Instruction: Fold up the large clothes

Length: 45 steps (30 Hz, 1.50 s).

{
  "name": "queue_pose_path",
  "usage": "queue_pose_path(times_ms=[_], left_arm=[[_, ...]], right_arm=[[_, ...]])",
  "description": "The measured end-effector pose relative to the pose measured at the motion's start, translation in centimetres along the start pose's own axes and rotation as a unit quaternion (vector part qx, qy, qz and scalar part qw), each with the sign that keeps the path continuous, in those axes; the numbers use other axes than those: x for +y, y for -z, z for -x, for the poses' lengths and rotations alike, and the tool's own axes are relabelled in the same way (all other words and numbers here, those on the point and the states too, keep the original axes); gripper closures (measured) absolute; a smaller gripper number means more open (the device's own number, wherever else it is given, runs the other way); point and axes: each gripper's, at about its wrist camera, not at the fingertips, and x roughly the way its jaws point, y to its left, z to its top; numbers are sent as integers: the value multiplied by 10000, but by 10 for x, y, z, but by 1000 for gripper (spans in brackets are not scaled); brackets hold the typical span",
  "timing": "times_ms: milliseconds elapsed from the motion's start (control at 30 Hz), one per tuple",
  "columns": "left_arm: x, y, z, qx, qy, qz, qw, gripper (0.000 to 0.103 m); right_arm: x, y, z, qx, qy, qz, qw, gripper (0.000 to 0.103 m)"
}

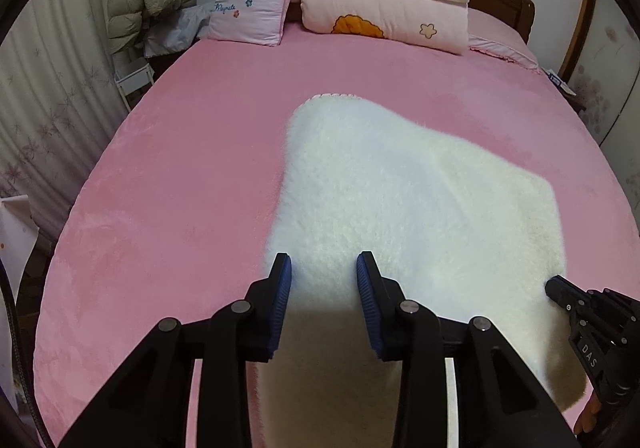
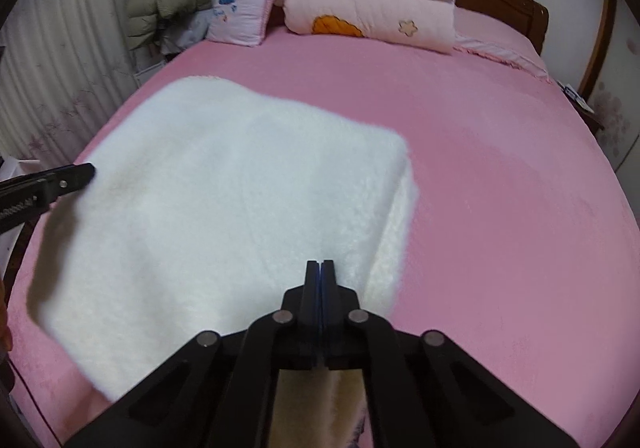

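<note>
Here, the fluffy white fleece garment [image 1: 400, 208] lies folded on the pink plush bed sheet [image 1: 180, 168], toward the bed's near edge. The left tool [image 1: 324, 268] hovers over its near part, blue-padded jaws partly apart and gripping nothing. The right tool [image 2: 321, 268] has its jaws pressed together, above the garment's near right corner. At the far headboard end sit a folded pink quilt [image 1: 380, 16] and a pink pillow [image 1: 248, 4].
</note>
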Motion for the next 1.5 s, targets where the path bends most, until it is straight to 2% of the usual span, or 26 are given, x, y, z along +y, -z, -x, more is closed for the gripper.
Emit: queue_pose_path(times_ms=[233, 400, 467, 533, 600, 767, 833, 933, 1167, 1400, 1500], left_arm=[[-3, 2, 0, -22, 29, -54, 10000, 68], [0, -2, 3, 58, 25, 156, 9999, 67], [-1, -2, 7, 80, -12, 157, 9998, 63], [-2, 0, 15, 128, -98, 182, 9997, 44], [-4, 7, 29, 127, -41, 274, 9995, 37], [-26, 31, 78, 40, 112, 329, 9994, 35], [-37, 41, 100, -44, 193, 379, 9991, 27], [-56, 57, 138, -142, 310, 471, 9983, 23], [-111, 100, 229, -246, 271, 503, 9981, 19], [-165, 146, 307, -231, 480, 411, 9977, 16], [-183, 168, 338, -228, 655, 459, 9965, 0]], right_arm=[[-5, 8, -18, 204, -43, -260, 9994, 103], [-3, 6, -14, 307, -8, -210, 9993, 103], [-2, 5, -6, 352, -26, -129, 9993, 103], [-3, 6, 8, 360, -88, -156, 9992, 103], [-7, 9, 29, 281, -192, -218, 9992, 103], [-17, 25, 94, -19, -457, -240, 9987, 103], [-24, 31, 119, -130, -560, -295, 9979, 103], [-38, 44, 166, -335, -707, -414, 9961, 103], [-70, 83, 253, -283, -795, -317, 9959, 103], [-107, 130, 343, -377, -973, -259, 9942, 103], [-124, 148, 380, -424, -1012, -224, 9937, 103]])
